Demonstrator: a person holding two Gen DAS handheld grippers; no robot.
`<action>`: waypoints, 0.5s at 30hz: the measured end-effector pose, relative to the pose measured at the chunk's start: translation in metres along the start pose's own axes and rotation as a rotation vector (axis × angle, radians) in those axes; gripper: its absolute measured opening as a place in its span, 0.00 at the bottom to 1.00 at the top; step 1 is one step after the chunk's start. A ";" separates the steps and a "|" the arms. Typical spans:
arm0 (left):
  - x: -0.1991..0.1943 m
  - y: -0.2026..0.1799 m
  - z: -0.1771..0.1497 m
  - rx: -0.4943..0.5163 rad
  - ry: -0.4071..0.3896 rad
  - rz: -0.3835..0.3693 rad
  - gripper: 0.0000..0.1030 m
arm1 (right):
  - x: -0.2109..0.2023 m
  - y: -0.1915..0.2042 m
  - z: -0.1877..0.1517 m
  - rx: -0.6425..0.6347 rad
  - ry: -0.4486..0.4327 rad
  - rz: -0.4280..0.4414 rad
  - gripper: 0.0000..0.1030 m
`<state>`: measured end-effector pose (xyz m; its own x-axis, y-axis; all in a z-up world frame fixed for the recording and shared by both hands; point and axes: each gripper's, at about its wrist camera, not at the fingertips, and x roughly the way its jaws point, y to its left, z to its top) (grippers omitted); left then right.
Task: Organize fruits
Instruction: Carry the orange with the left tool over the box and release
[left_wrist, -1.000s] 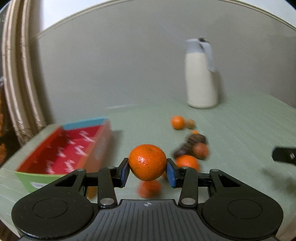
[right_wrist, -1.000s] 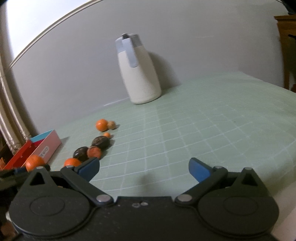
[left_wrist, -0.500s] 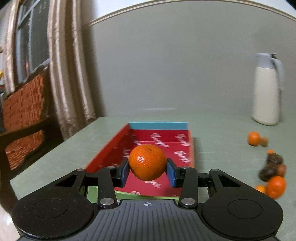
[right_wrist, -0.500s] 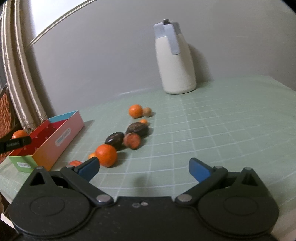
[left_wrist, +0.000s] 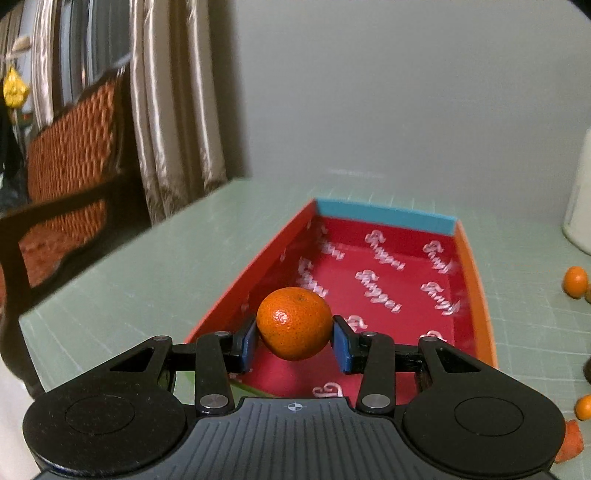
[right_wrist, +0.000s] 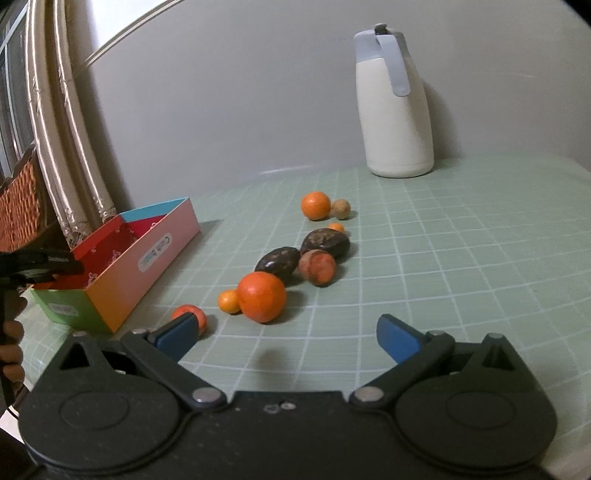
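My left gripper is shut on an orange mandarin, held over the near end of the colourful open box with a red printed floor. The right wrist view shows the same box at the left, with the left gripper reaching over its near end. My right gripper stands open above the green mat with nothing between its fingers. Ahead of it lie several fruits: a big orange, a small orange one, a reddish one, two dark brown ones and a peach-like one.
A white jug with a grey lid stands at the back by the wall. Another orange and a tan ball lie behind the pile. Curtains and a woven chair stand beyond the table's left edge.
My left gripper has swung left with the mandarin, from over the fruit pile to over the box. The right gripper has turned left and come closer to the fruits.
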<state>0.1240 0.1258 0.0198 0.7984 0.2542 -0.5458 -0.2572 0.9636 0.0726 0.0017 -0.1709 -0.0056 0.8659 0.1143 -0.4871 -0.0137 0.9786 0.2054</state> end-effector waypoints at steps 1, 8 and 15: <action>0.001 0.001 0.000 -0.005 0.004 0.002 0.41 | 0.001 0.001 0.000 0.001 0.002 0.003 1.00; 0.005 -0.003 0.001 0.005 0.018 0.044 0.42 | 0.007 0.007 -0.001 -0.011 0.013 0.017 1.00; 0.000 0.002 0.002 -0.039 0.009 0.036 0.70 | 0.010 0.013 -0.002 -0.028 0.015 0.024 1.00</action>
<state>0.1250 0.1276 0.0218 0.7832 0.2878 -0.5511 -0.3067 0.9499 0.0602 0.0095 -0.1568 -0.0097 0.8574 0.1405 -0.4951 -0.0490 0.9799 0.1933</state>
